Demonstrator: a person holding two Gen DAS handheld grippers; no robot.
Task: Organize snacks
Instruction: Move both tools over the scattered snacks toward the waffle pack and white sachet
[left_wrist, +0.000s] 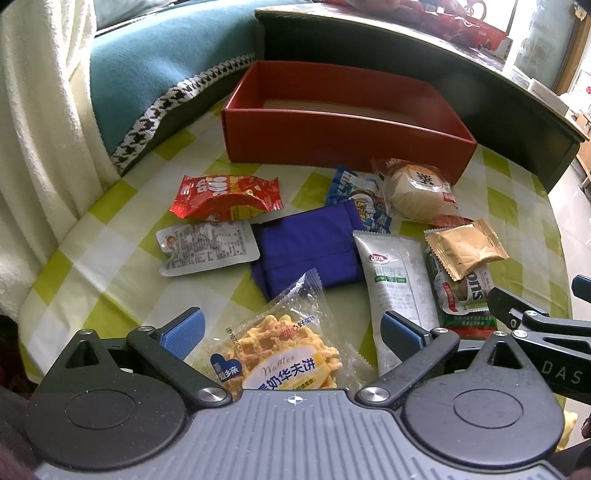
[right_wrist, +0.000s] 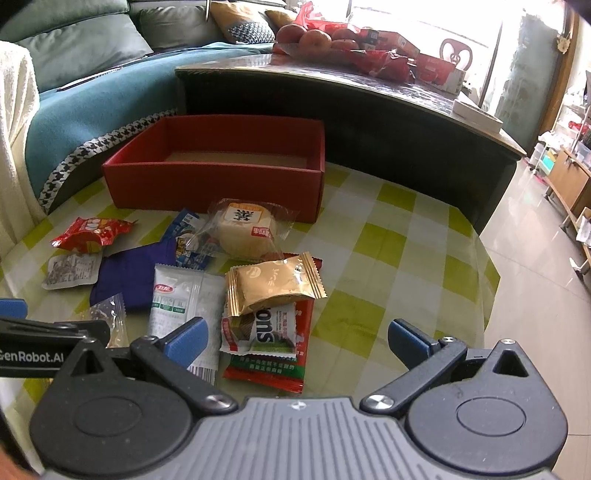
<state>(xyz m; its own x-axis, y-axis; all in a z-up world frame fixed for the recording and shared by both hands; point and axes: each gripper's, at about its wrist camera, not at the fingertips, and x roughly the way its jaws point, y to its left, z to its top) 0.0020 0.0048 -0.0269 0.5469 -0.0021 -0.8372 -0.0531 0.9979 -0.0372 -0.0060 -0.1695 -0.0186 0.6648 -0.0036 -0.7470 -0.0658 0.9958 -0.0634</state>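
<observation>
Left gripper (left_wrist: 291, 332), right gripper (right_wrist: 297, 338): ribbed grey bodies, black linkage arms, silver screws, blue ribbed pads (left_wrist: 184, 328); white "GenRobot.AI" lettering at lower left.

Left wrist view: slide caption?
Open left claw above clear-wrapped waffle packet; empty red cardboard box beyond scattered snacks.

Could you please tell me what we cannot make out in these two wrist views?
- Waffle packet: left wrist view, lower part hidden by the left gripper body.
- Red box: both views, near wall hides part of its floor.
- Red packet: right wrist view, mostly covered by other packets.
- Silver pouch: print too small to read.
</observation>
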